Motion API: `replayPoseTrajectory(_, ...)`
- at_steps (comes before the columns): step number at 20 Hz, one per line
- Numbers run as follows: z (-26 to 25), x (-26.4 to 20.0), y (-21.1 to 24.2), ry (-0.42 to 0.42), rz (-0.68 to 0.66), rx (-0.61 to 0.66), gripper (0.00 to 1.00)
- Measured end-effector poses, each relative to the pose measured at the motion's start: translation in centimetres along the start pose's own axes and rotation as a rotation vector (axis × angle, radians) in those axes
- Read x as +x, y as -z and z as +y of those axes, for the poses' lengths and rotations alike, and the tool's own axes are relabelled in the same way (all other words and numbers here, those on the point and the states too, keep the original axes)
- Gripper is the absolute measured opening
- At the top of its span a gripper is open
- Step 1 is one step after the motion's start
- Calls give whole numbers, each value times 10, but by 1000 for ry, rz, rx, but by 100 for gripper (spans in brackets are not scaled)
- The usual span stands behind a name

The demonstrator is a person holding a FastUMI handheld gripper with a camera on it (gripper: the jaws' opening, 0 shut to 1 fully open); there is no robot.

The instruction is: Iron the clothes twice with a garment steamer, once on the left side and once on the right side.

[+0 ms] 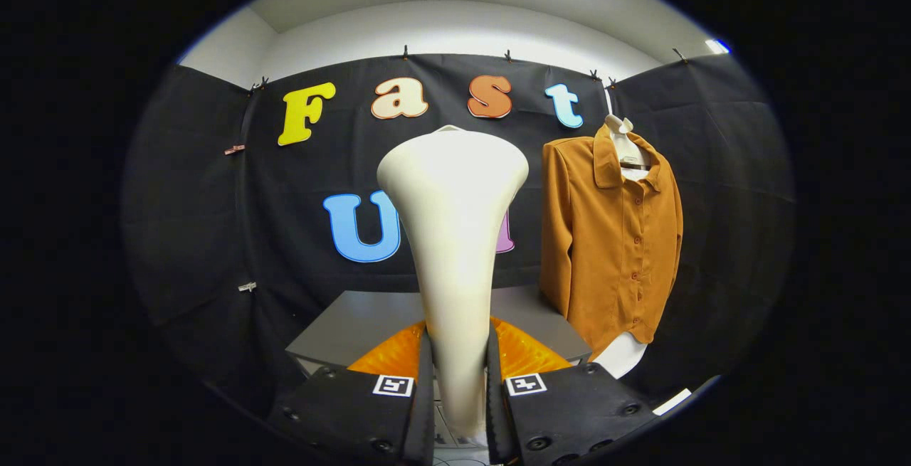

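My gripper is shut on the handle of a white garment steamer, which stands upright between the fingers with its wide head at the top. Beyond the fingers and to the right, a mustard-brown button-up shirt hangs on a white hanger in front of the black cloth wall. The shirt hangs a good way ahead of the steamer head and is apart from it. A white piece shows under the shirt's hem.
A grey table stands ahead of the fingers, below and left of the shirt. Black cloth walls close off the booth at the back and on both sides.
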State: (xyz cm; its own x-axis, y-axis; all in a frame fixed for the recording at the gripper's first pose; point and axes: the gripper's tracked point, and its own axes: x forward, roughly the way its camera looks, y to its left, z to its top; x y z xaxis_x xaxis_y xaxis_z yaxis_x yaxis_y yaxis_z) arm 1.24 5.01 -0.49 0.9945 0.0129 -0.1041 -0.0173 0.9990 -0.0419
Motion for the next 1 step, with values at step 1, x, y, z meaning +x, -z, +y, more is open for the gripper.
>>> replayPoseTrajectory(1,-1,0,0,1,-1,0,32)
